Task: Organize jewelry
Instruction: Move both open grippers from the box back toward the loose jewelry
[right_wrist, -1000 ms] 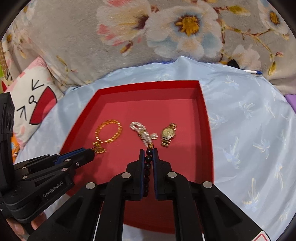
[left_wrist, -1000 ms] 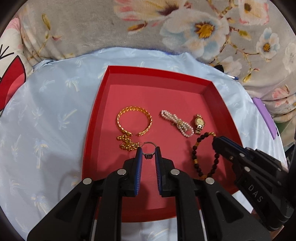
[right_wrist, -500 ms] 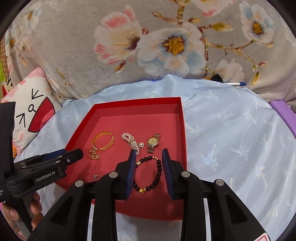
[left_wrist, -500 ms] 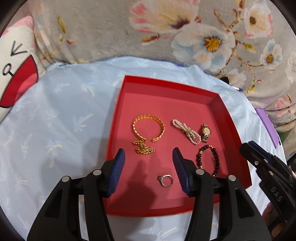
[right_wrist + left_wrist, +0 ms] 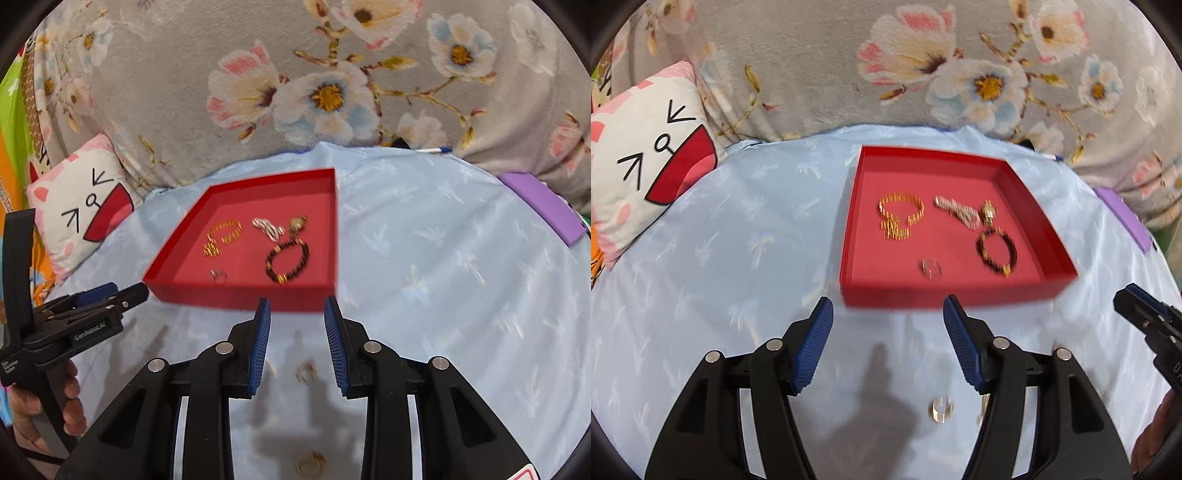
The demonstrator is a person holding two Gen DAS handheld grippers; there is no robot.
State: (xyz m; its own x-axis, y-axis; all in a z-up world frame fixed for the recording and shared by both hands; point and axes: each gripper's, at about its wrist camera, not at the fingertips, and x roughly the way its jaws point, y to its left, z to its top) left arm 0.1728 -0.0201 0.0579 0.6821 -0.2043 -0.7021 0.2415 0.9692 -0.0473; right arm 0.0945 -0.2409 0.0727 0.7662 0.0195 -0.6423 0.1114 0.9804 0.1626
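Note:
A red tray [image 5: 879,295] [image 5: 236,297] lies on the light blue cloth. In it are a gold chain bracelet [image 5: 901,214] [image 5: 225,236], a pearl bracelet [image 5: 956,211] [image 5: 267,227], a gold watch [image 5: 989,212] [image 5: 298,223], a dark bead bracelet [image 5: 996,251] [image 5: 288,260] and a silver ring [image 5: 930,266] [image 5: 218,276]. My left gripper [image 5: 888,343] is open and empty, just short of the tray's near wall. My right gripper [image 5: 297,341] is open and empty too. A loose ring [image 5: 941,408] lies on the cloth between the left fingers. Two gold rings [image 5: 306,371] [image 5: 311,463] lie between the right fingers.
A cat-face pillow [image 5: 646,166] [image 5: 85,218] lies at the left. A floral blanket [image 5: 923,74] covers the back. A purple flat object [image 5: 543,206] [image 5: 1123,218] lies at the right and a pen [image 5: 436,150] at the cloth's far edge.
Both grippers let go, the left of the silver ring and the right of the bead bracelet, opened wide and drew back out of the tray. Both pieces now lie in the tray.

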